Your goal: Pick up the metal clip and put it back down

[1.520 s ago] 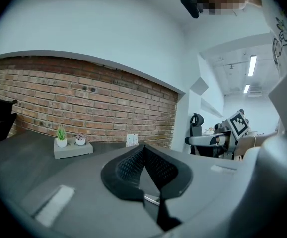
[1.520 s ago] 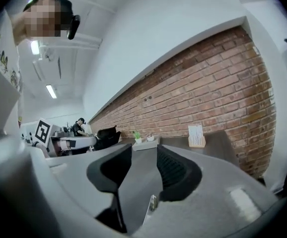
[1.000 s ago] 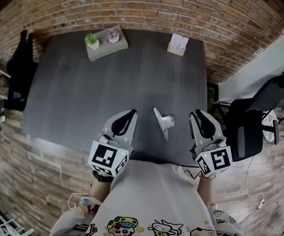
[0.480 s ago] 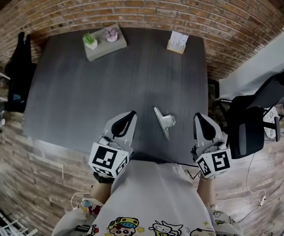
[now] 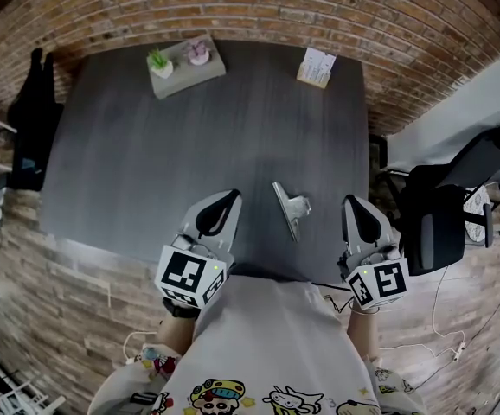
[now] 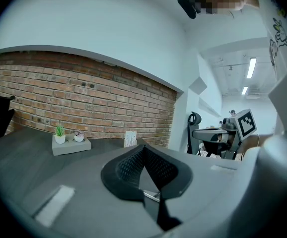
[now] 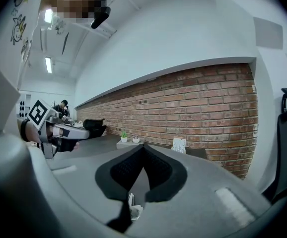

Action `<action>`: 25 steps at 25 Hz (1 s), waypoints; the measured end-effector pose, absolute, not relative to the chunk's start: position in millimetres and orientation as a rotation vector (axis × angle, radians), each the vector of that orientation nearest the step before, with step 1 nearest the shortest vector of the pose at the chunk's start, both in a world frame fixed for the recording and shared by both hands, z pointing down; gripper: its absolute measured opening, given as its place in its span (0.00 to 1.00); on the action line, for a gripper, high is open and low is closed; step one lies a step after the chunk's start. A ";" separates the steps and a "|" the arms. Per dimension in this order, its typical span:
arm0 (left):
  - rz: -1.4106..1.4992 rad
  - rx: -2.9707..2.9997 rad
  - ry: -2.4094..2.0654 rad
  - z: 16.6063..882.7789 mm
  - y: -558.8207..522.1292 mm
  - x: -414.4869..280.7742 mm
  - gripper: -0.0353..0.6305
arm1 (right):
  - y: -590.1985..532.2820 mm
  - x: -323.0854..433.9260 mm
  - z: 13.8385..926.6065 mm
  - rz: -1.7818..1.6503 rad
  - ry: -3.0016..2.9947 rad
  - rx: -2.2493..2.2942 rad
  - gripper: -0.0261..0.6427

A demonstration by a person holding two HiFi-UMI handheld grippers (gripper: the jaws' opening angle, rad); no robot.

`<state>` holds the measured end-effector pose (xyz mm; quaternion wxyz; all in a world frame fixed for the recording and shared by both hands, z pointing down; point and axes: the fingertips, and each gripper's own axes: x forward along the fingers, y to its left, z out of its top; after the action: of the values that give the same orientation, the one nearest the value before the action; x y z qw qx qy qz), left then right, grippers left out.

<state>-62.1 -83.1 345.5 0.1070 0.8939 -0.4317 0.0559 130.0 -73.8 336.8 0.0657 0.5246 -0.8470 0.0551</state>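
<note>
While the left gripper (image 5: pixel 232 197) and right gripper (image 5: pixel 352 201) have jaws closed and empty, the metal clip (image 5: pixel 291 207) lies between them on the tabletop (image 5: pixel 146 162).

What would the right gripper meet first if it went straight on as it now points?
Probably nothing nearby: the right gripper points over bare table. The metal clip lies left of its line. The white card at the far edge seems nearest, depth unclear.
</note>
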 end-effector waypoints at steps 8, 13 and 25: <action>0.170 2.628 -1.271 347.8 -83.3 -62.4 0.06 | -74.3 136.4 341.4 0.237 -2.552 1.619 0.04; 0.175 2.617 -1.276 349.5 -81.6 -64.0 0.06 | -76.0 133.3 341.7 0.253 -2.564 1.604 0.04; 0.184 2.610 -1.281 351.1 -81.8 -66.6 0.06 | -78.4 125.9 345.8 0.249 -2.558 1.566 0.04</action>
<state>-66.6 -81.8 351.1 0.1139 0.8901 -0.4369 0.0627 125.9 -78.4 345.8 0.0658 0.5192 -0.8481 0.0824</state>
